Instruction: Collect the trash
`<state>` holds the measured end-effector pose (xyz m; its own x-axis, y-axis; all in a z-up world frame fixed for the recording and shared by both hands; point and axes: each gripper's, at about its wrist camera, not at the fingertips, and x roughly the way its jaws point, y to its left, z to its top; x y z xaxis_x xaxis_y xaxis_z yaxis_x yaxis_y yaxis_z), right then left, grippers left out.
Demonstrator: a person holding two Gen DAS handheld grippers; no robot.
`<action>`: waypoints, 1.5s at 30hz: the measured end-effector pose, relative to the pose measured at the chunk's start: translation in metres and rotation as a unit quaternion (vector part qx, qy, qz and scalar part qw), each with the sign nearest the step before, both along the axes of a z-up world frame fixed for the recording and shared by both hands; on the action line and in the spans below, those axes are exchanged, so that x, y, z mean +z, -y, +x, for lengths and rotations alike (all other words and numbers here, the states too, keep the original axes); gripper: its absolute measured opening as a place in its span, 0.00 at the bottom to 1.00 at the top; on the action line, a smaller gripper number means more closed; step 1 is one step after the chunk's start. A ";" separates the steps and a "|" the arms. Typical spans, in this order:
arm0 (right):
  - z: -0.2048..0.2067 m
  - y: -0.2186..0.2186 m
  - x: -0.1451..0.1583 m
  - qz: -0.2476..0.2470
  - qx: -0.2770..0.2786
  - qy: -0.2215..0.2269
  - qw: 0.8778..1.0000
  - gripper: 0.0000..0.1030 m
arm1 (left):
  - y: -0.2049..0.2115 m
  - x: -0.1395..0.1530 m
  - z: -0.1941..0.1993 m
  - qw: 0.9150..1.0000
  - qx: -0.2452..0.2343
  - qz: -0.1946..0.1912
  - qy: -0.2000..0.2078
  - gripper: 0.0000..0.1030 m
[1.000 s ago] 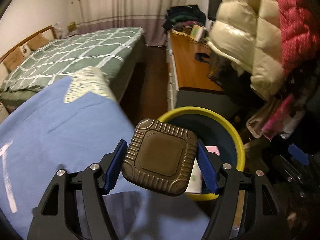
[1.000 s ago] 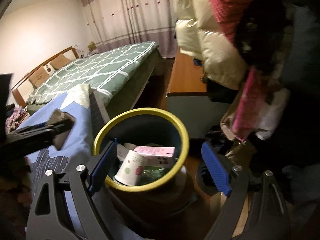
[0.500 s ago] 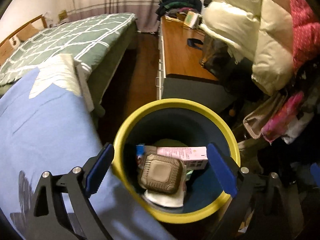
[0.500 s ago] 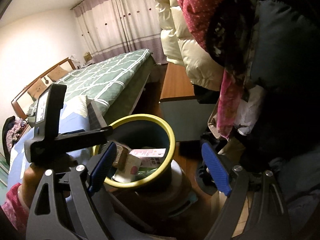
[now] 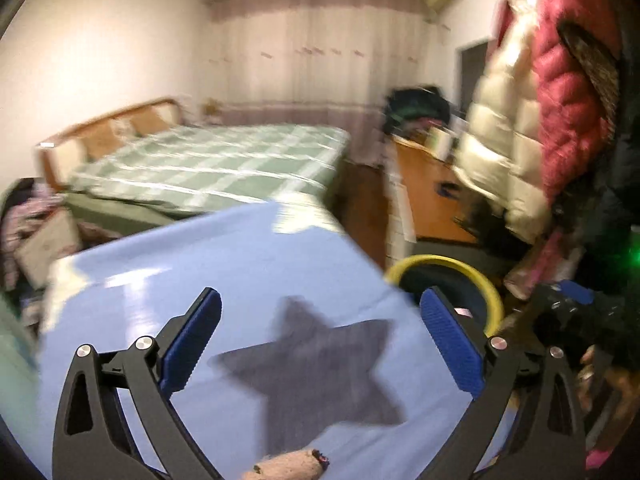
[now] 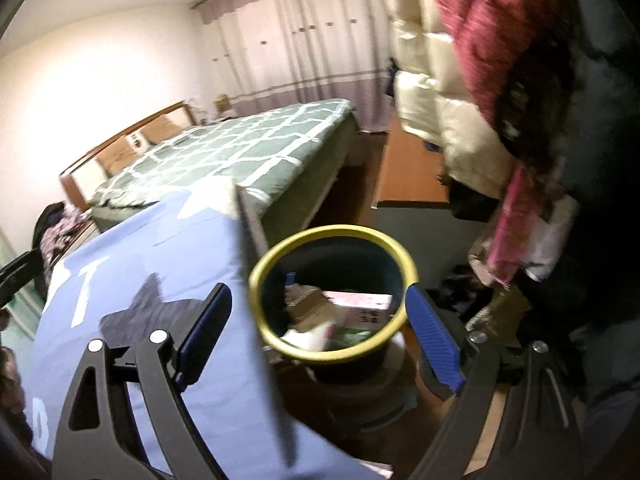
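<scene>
Left gripper spread wide and empty above blue cloth with grey star. Right gripper likewise spread, empty, framing yellow-rimmed dark bin just ahead between its fingers. Inside bin: brown ribbed square container, pink carton, pale cup, all blurred.

wrist views forward, both sharing yellow-rimmed bin, bed

A home bedroom: bed, curtains, hanging coats.
</scene>
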<state>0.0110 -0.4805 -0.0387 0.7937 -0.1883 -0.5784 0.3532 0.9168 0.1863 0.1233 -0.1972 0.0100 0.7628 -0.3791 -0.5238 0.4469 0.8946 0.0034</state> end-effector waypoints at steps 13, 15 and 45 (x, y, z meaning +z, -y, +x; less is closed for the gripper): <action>-0.023 -0.073 0.030 -0.049 0.086 0.041 0.994 0.85 | -0.161 0.001 -0.086 0.982 0.184 -0.050 -0.001 0.95; -0.024 -0.080 0.032 -0.056 0.091 0.044 0.993 0.85 | -0.169 -0.005 -0.093 0.979 0.196 -0.048 -0.003 0.95; -0.014 -0.094 0.029 -0.068 0.101 0.033 0.992 0.87 | -0.162 -0.021 -0.092 0.979 0.203 -0.026 -0.009 0.95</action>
